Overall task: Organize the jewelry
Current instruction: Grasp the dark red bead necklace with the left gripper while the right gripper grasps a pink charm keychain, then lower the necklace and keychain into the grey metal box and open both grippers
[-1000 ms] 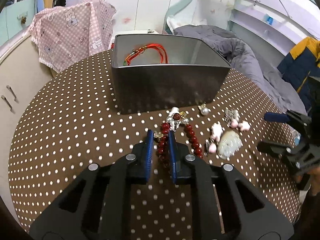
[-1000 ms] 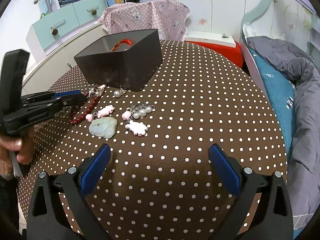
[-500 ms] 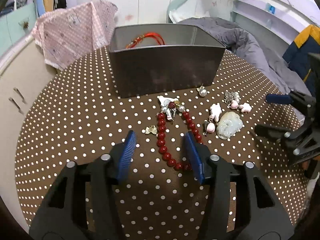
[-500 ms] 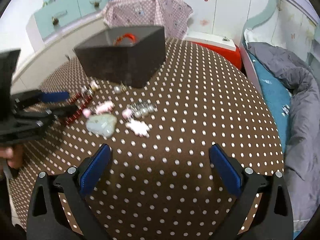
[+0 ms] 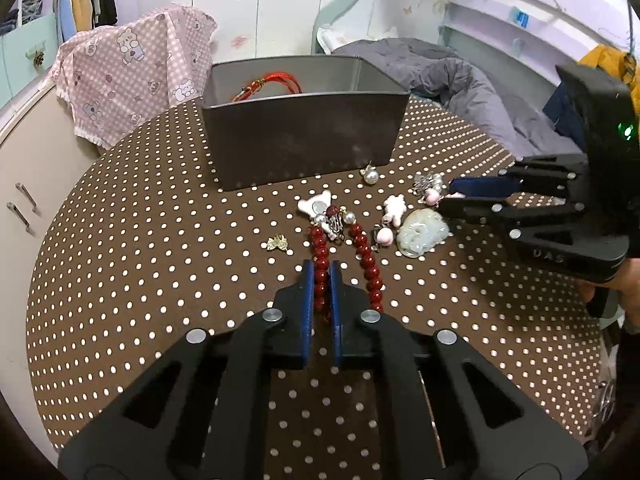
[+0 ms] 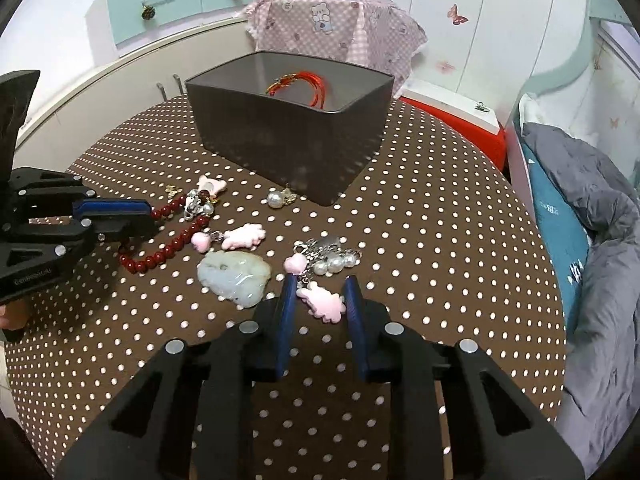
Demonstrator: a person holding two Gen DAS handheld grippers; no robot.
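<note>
Big change from a second ago: the left gripper [image 5: 321, 276], which had let go and spread a bit, is now clamped on one strand of the red bead bracelet [image 5: 362, 246] out in the middle of the worktop [image 5: 140, 264]. The right gripper [image 6: 318, 292] was wide open over bare cloth; now its jaws are closing around the pink bunny charm [image 6: 325, 303], pads not quite touching it that I can see. The jade pendant [image 6: 235, 276] sits just beside it. The grey box [image 6: 280, 136] is still toward the far edge with the red cord bracelet [image 6: 306, 85] inside. Only the right wrist view shows the red cooler [image 6: 454, 124]; only the left shows the little gold charm [image 5: 277, 242] clearly.
</note>
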